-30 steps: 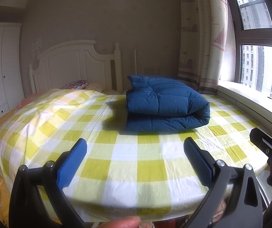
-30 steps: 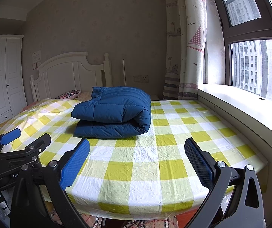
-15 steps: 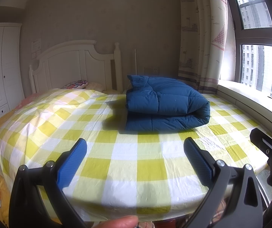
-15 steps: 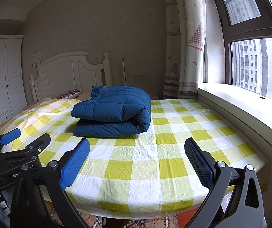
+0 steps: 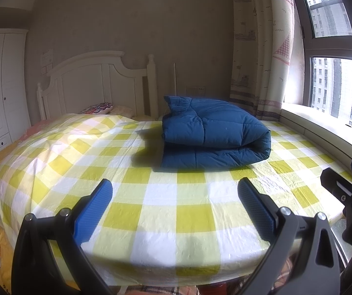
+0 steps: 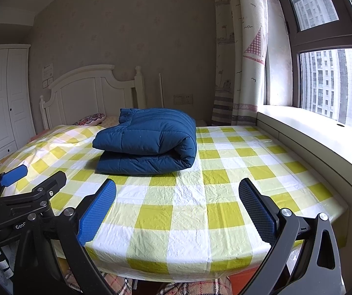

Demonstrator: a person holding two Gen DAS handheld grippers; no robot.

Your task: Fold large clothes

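Lying folded on checked sheet (image 5: 176, 211) — blue padded coat (image 5: 212, 132); hand-held grippers apart.

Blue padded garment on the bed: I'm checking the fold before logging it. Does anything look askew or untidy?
Mostly tidy: the blue padded garment lies folded double on the checked sheet. Only its bunched end toward the headboard sticks up unevenly.

This is a bedroom in a home. A bed (image 6: 176, 221) with a yellow-and-white checked sheet (image 5: 166, 211) and a white headboard (image 6: 90, 93) stands against a papered wall, beside a white wardrobe (image 6: 1, 103). A patterned curtain (image 6: 247, 49) hangs by a large window (image 6: 335, 86) that looks out on high-rise blocks.
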